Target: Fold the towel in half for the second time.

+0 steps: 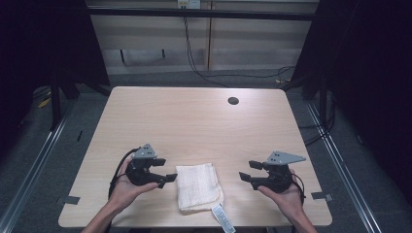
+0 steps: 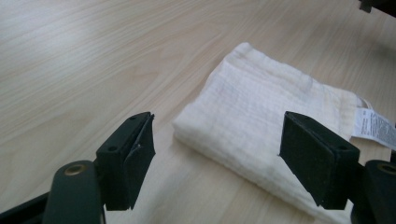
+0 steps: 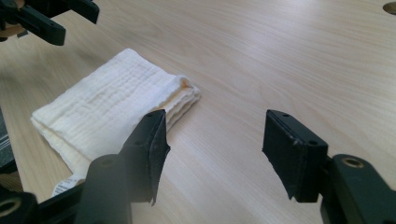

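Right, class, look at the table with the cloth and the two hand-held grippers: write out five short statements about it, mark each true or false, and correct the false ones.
1. A folded white cloth lies on the table between the two grippers. True.
2. The left gripper is clamped on the cloth. False: its jaws are open and hold nothing.
3. The right gripper has its jaws apart. True.
4. The cloth is spread out flat in a single layer. False: it is folded, with stacked layers showing at its edge.
5. A printed label sticks out from the cloth at the table's near edge. True.
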`<state>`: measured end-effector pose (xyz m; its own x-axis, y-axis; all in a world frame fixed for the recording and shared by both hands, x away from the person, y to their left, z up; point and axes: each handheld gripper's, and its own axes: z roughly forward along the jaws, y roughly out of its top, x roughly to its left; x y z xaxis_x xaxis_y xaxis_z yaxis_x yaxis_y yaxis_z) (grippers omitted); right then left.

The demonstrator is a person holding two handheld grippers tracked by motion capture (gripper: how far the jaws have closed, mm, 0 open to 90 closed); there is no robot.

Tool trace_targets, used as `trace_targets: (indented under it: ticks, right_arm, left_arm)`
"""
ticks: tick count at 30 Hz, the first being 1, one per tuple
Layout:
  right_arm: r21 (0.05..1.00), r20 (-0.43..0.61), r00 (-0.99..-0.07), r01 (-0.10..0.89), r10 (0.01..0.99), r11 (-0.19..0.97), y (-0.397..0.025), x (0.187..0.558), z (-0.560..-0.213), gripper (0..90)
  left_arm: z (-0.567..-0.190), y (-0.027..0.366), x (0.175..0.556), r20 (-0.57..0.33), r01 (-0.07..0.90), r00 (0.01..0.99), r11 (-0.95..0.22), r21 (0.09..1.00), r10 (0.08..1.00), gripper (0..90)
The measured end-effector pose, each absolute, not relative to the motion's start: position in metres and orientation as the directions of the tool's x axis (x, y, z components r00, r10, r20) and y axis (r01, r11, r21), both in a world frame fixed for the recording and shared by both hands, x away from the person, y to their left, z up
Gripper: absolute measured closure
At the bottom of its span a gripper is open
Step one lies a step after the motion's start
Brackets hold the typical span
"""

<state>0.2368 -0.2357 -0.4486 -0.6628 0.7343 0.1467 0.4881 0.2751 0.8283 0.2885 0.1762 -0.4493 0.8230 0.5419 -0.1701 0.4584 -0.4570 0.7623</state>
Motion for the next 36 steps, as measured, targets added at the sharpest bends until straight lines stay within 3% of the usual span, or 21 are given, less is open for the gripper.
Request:
trace_targets:
  ticks: [6,14,28,36]
  right_arm:
    - [0.830,0.142,-0.643,0.492,0.753,0.264,-0.248,0.231,-0.450,39.8]
    - [0.827,0.147,-0.598,0.512,0.788,0.234,-0.268,0.226,-0.455,38.5]
    - [0.836,0.158,-0.547,0.518,0.822,0.184,-0.283,0.217,-0.466,32.9]
    - [0.838,0.166,-0.508,0.524,0.845,0.150,-0.294,0.218,-0.469,32.1]
  left_arm:
    - [-0.451,0.200,0.279,-0.125,0.454,0.794,-0.443,0.773,0.596,25.8]
    - [-0.455,0.231,0.271,-0.150,0.502,0.732,-0.378,0.778,0.664,25.0]
    - [-0.462,0.258,0.243,-0.142,0.471,0.707,-0.312,0.825,0.692,24.5]
    - [-0.463,0.268,0.245,-0.193,0.511,0.680,-0.268,0.817,0.708,24.1]
